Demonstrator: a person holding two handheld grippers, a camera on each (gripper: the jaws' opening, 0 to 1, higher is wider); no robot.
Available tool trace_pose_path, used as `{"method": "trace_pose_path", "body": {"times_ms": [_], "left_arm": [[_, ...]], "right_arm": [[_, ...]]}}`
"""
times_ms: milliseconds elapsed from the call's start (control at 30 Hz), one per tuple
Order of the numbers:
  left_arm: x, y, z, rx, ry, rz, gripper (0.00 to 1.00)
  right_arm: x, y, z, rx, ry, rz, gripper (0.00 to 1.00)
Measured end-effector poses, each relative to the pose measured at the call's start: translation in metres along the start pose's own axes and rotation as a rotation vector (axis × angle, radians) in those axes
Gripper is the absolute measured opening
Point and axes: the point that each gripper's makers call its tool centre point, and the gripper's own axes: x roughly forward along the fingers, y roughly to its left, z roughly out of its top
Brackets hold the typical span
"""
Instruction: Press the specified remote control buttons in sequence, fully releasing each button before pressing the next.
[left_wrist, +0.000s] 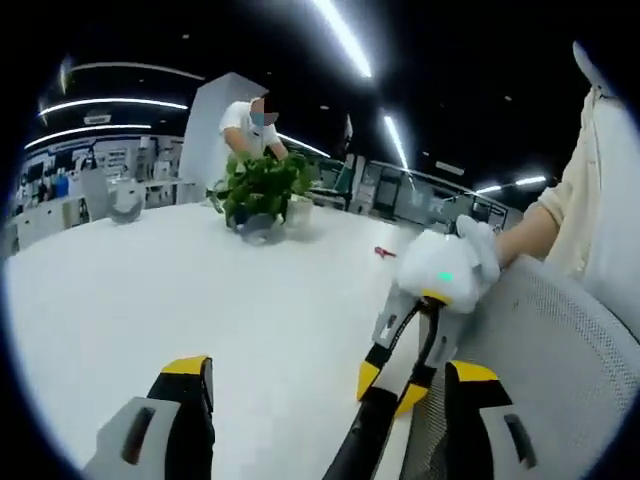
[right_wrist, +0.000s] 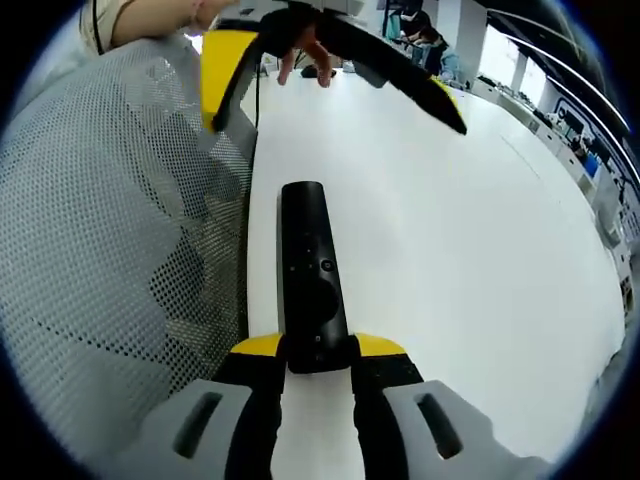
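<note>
A black remote control (right_wrist: 308, 270) with small buttons and a round pad lies lengthwise over the white table (right_wrist: 450, 260). My right gripper (right_wrist: 317, 346) is shut on its near end, yellow tips on either side. In the left gripper view the right gripper (left_wrist: 391, 388) comes in from the right, held by a white-gloved hand (left_wrist: 452, 262), with the remote (left_wrist: 362, 440) seen end-on as a dark bar. My left gripper (left_wrist: 328, 368) stands open with nothing between its jaws. The left gripper (right_wrist: 337, 125) also hangs open above and beyond the remote's far end, apart from it.
A grey mesh chair back (right_wrist: 100, 250) stands against the table's edge beside the remote. A potted green plant (left_wrist: 262, 188) sits mid-table with a person (left_wrist: 252, 125) behind it. A small red object (left_wrist: 385, 252) lies on the table (left_wrist: 150, 290).
</note>
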Motion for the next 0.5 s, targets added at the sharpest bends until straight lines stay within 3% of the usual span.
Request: {"method": "trace_pose_path", "body": {"times_ms": [133, 233, 333, 500], "left_arm": [[-0.026, 0.002, 0.024, 0.007, -0.074, 0.062, 1.0], [-0.042, -0.002, 0.03, 0.001, -0.089, 0.08, 1.0], [-0.061, -0.012, 0.043, -0.011, -0.142, 0.082, 1.0], [-0.088, -0.012, 0.05, 0.022, -0.169, 0.177, 1.0]], "right_arm": [[0.0, 0.0, 0.0, 0.004, -0.003, -0.001, 0.25], [0.0, 0.0, 0.0, 0.004, -0.007, -0.001, 0.25], [0.0, 0.0, 0.0, 0.005, -0.01, -0.002, 0.25], [0.0, 0.0, 0.0, 0.007, -0.008, -0.003, 0.25]]}}
